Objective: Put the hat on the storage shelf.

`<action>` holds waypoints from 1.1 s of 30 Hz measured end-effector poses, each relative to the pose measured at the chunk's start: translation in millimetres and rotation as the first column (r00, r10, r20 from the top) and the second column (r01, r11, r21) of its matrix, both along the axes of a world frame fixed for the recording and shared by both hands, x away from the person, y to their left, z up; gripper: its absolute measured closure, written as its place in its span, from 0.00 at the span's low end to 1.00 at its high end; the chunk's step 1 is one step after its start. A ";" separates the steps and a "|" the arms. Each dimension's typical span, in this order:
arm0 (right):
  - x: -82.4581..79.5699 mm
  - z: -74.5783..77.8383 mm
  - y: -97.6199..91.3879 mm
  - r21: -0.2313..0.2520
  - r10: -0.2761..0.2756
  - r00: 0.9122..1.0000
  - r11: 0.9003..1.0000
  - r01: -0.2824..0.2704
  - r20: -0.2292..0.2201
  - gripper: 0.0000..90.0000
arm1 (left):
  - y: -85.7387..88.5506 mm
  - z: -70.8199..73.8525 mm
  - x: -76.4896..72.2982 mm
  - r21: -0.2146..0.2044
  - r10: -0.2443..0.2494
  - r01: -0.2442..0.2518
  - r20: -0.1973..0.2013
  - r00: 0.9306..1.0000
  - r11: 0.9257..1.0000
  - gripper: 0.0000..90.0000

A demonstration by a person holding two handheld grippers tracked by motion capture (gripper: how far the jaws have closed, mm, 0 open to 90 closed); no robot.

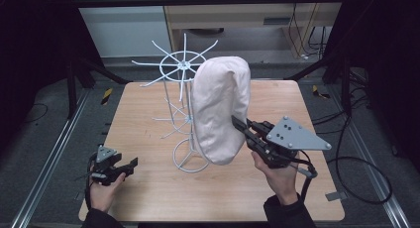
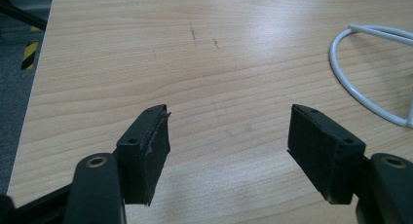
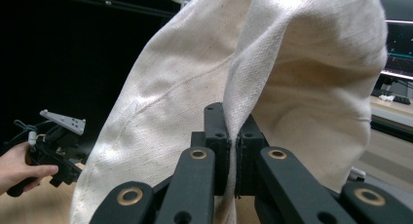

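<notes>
A pale cream cloth bag (image 1: pixel 220 109) hangs draped over the right side of a white wire rack (image 1: pixel 182 69) that stands mid-table. My right gripper (image 1: pixel 236 122) is shut on a fold at the bag's right edge; in the right gripper view the cloth bag (image 3: pixel 292 63) rises from between the pressed jaws of my right gripper (image 3: pixel 232 124). My left gripper (image 1: pixel 130 164) rests low near the table's front left, held in a hand. In the left gripper view, that left gripper (image 2: pixel 228 131) is open, with bare wood between its pads.
The wooden table (image 1: pixel 148 188) has its edges on all sides, with dark floor and cables beyond. The rack's round wire base (image 2: pixel 355 87) lies to the right of my left gripper. A cable (image 1: pixel 356 188) trails off the table's right side.
</notes>
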State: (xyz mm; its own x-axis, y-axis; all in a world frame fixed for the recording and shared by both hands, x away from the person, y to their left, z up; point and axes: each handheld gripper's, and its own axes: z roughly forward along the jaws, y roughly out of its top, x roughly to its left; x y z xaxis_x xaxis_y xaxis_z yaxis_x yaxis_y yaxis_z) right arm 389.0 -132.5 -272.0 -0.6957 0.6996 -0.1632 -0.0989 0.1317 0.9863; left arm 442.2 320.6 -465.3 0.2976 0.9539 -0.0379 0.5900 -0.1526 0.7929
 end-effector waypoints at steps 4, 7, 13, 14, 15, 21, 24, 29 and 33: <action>2.9 -4.8 3.1 -0.015 0.000 1.000 1.000 0.000 -0.016 0.97 | 0.0 0.1 -0.1 0.000 -0.001 0.001 0.000 1.000 1.000 0.35; 4.9 -8.6 5.1 -0.017 0.000 1.000 1.000 0.000 -0.030 0.97 | 0.5 0.2 -0.2 0.000 -0.002 0.002 -0.002 1.000 1.000 0.35; 8.9 -15.5 8.3 -0.027 -0.002 0.999 1.000 0.000 -0.052 0.96 | 0.5 0.1 -0.2 0.000 -0.002 0.002 -0.002 1.000 1.000 0.35; 9.3 -16.4 8.7 -0.032 -0.001 0.998 0.999 0.000 -0.055 0.96 | 0.5 0.1 -0.2 -0.001 -0.003 0.003 -0.002 1.000 1.000 0.35; 9.8 -17.5 9.2 -0.033 -0.003 0.998 0.999 0.001 -0.059 0.95 | 0.5 0.1 -0.3 -0.001 -0.003 0.003 -0.002 1.000 1.000 0.35; 12.7 -25.3 10.4 -0.039 -0.012 0.997 0.999 0.009 -0.082 0.94 | 0.4 0.2 -0.2 -0.001 -0.002 0.002 -0.001 1.000 1.000 0.35; 14.1 -28.3 9.3 -0.036 -0.014 0.995 0.999 0.010 -0.096 0.92 | 0.2 -0.3 0.0 0.001 -0.003 0.003 -0.004 1.000 1.000 0.35; 14.9 -30.6 8.7 -0.037 -0.023 0.994 0.999 0.019 -0.102 0.88 | 0.5 -0.2 0.0 0.001 -0.001 0.001 -0.003 1.000 1.000 0.35; 15.1 -32.0 8.5 -0.039 -0.034 0.994 0.999 0.030 -0.107 0.80 | 0.5 0.1 -0.1 0.002 0.000 0.000 -0.002 1.000 1.000 0.35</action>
